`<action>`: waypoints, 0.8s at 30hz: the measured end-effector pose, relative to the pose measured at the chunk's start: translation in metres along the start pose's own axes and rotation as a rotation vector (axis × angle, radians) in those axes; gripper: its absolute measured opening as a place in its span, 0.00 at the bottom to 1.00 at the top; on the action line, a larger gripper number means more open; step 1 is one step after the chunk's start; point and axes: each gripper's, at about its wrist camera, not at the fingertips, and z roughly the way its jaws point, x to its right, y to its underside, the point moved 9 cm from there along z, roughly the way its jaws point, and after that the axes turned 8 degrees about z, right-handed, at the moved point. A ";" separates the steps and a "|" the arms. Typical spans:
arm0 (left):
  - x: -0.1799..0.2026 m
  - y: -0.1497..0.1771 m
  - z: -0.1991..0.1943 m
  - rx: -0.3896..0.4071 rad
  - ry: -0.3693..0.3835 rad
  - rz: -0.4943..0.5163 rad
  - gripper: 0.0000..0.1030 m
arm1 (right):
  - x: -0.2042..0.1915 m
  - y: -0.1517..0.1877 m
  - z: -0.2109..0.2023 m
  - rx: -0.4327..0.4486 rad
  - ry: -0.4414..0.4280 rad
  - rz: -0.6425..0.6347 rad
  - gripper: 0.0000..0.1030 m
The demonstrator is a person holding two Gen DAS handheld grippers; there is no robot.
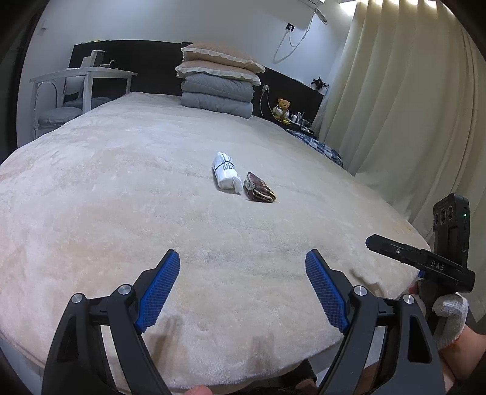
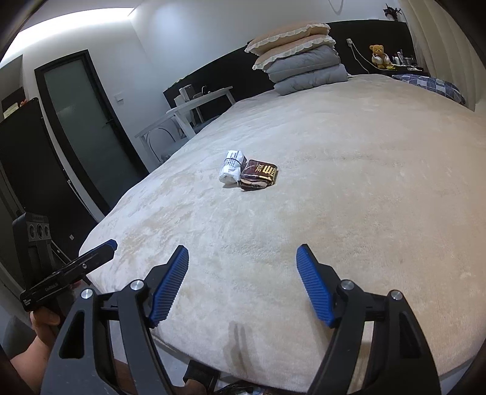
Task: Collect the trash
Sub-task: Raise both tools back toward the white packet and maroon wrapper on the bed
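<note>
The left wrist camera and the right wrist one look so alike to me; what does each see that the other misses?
Only the left wrist view shows the cream curtain, the wall socket and the right gripper from the side.

Only the right wrist view shows the frosted-glass door and the left gripper from the side.

Both show the bed, the white wrapper touching the brown wrapper, the stacked pillows and the teddy bear.
</note>
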 end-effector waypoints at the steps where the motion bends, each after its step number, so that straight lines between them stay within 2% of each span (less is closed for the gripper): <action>1: -0.002 -0.002 0.002 0.004 0.003 -0.004 0.80 | 0.000 -0.003 0.004 0.002 0.002 0.001 0.73; 3: -0.006 -0.008 0.007 0.011 -0.004 -0.004 0.80 | -0.001 -0.009 0.010 0.009 0.010 -0.002 0.84; 4: -0.008 -0.010 0.009 0.016 -0.003 -0.008 0.80 | -0.001 -0.012 0.014 0.019 0.016 -0.002 0.85; 14: -0.025 -0.030 0.033 0.042 -0.007 -0.033 0.80 | -0.001 -0.047 0.065 0.016 0.053 0.023 0.90; 21: -0.042 -0.035 0.048 0.038 -0.020 -0.057 0.80 | 0.005 -0.066 0.108 -0.015 0.141 0.027 0.90; 24: -0.049 -0.036 0.053 0.036 -0.026 -0.074 0.80 | 0.002 -0.072 0.117 -0.004 0.142 0.025 0.90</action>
